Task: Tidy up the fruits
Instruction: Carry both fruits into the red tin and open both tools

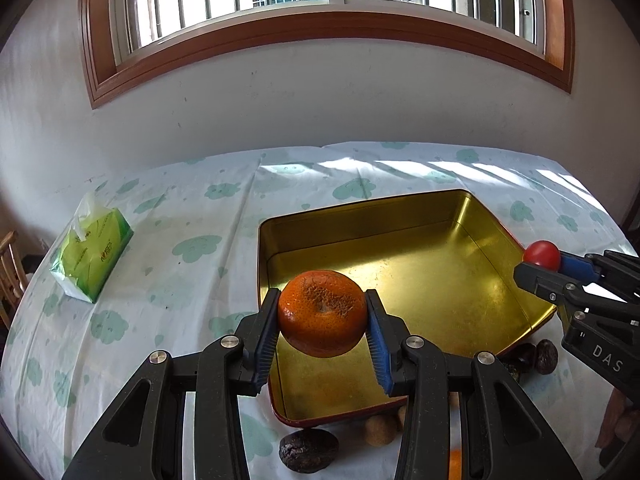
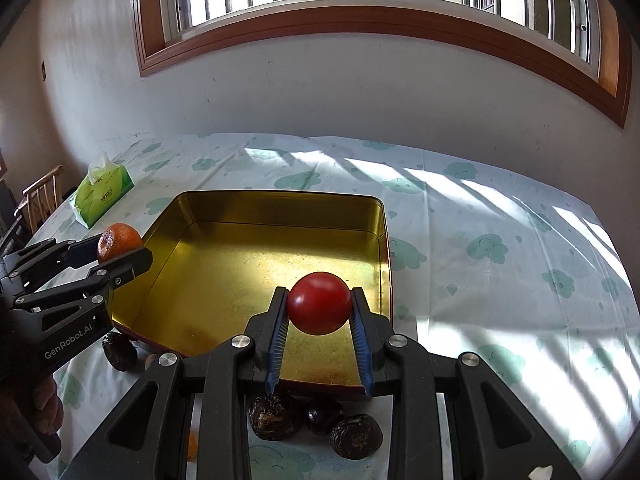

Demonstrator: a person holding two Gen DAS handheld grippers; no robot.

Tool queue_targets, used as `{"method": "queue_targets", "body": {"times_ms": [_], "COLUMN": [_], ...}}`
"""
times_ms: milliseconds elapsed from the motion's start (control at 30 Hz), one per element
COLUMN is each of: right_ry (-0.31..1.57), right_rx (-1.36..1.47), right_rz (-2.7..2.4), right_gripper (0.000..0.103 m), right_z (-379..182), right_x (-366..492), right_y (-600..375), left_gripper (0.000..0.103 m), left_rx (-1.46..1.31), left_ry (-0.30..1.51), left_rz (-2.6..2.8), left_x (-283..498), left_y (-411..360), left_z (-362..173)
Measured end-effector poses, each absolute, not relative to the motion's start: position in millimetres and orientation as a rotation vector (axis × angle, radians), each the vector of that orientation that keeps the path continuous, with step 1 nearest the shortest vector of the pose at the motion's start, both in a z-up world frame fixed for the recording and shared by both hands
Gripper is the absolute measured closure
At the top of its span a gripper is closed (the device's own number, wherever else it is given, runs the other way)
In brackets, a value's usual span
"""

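Observation:
My left gripper (image 1: 322, 314) is shut on an orange tangerine (image 1: 322, 312), held above the near left part of a gold metal tray (image 1: 400, 216). In the right wrist view the same tangerine (image 2: 119, 241) hangs at the tray's (image 2: 280, 204) left rim in the left gripper (image 2: 120, 252). My right gripper (image 2: 319, 305) is shut on a small red tomato (image 2: 319, 303) above the tray's near right corner; in the left wrist view that tomato (image 1: 542, 255) and the right gripper (image 1: 540, 266) are at the tray's right edge. The tray holds nothing.
Dark wrinkled fruits (image 2: 275, 416) (image 2: 356, 438) (image 1: 308, 450) and pale round nuts (image 1: 380, 431) lie on the tablecloth in front of the tray. A green tissue pack (image 1: 94, 258) sits at the table's left. A wooden chair (image 2: 40, 196) stands beyond the left edge. The wall and window are behind.

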State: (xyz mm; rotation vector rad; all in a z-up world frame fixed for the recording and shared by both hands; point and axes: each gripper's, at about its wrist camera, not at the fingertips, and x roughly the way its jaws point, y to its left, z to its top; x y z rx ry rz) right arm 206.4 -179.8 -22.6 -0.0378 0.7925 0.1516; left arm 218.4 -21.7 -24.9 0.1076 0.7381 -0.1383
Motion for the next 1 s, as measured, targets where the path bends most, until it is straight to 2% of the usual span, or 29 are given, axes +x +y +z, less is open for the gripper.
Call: {"method": "queue_targets", "body": {"times_ms": [567,733,767,900,1000], "right_ry": [0.836,0.819,0.811,0.773,0.748], "right_rx": [-0.035,-0.030,-0.025,0.028,0.065], "right_rz": [0.146,0.143,0.144,0.159,0.180], "right_gripper": [0.074,0.070,0.070,0.070,0.069], "right_z": [-47,-43,-41,-30,-23], "right_x": [226,224,221,205,183], "right_y": [-182,-183,-183,-191,-199], "left_gripper": [0.060,0.059,0.056,0.033,0.032], "left_rx": [0.109,0.125,0.129,0.132,0.137], "left_ry": [0.772,0.763,0.751,0.707,0.677], "left_rz": [-0.113,-0.109,-0.106,-0.099,-0.103], "left_x": [240,240,239,235,230], "left_y": [-17,-18,-18,-15,-13], "left_z": [-46,-47,-45,-38,-30]}}
